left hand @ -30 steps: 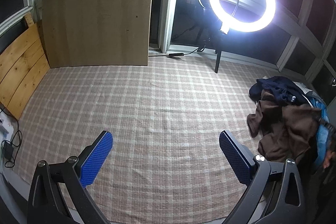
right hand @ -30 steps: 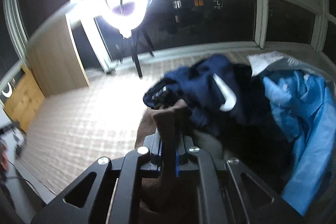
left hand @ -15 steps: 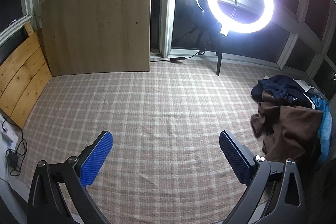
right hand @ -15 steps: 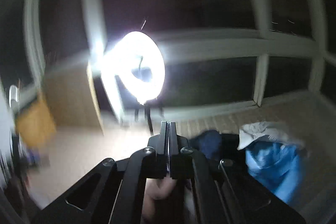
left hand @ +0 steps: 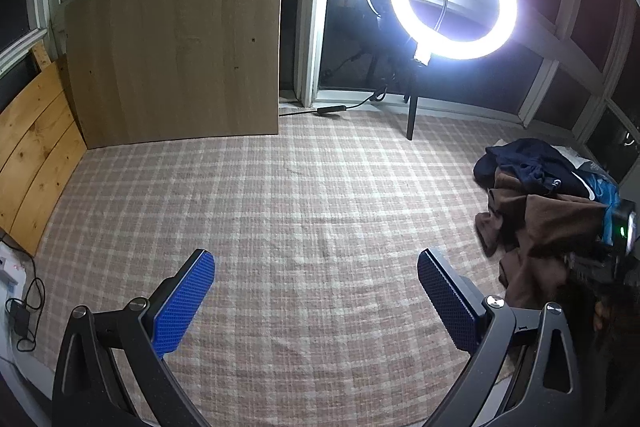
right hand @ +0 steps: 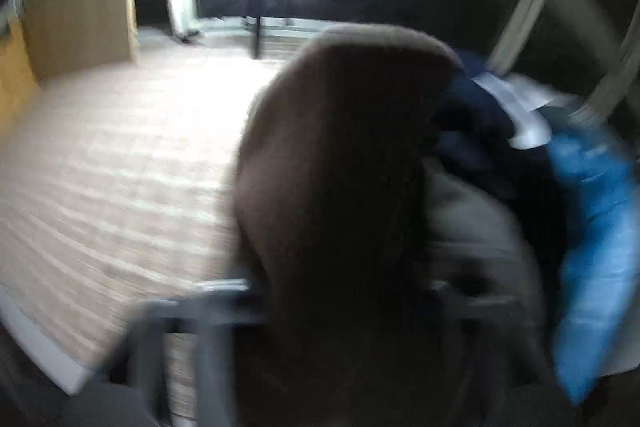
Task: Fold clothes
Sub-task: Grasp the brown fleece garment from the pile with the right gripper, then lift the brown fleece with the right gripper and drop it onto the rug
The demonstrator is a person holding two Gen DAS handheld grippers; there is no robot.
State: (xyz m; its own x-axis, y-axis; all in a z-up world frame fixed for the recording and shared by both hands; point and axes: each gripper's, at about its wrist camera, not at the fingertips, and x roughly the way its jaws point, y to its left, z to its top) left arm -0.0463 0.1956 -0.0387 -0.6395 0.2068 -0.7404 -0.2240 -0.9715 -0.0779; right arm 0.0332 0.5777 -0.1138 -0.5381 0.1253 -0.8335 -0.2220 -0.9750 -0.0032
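Right wrist: blurred brown garment [right hand: 340,187] hides jaws, state unclear; left jaws apart.

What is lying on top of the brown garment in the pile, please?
A navy garment overlaps the upper edge of the brown garment; a blue one shows beside it. Anything under the pile is covered.

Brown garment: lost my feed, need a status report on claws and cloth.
Left claw open, over bare plaid mat. Right claw view blurred; brown garment draped across it, grip unclear. Clothes pile at mat's right edge. Nothing in the way.
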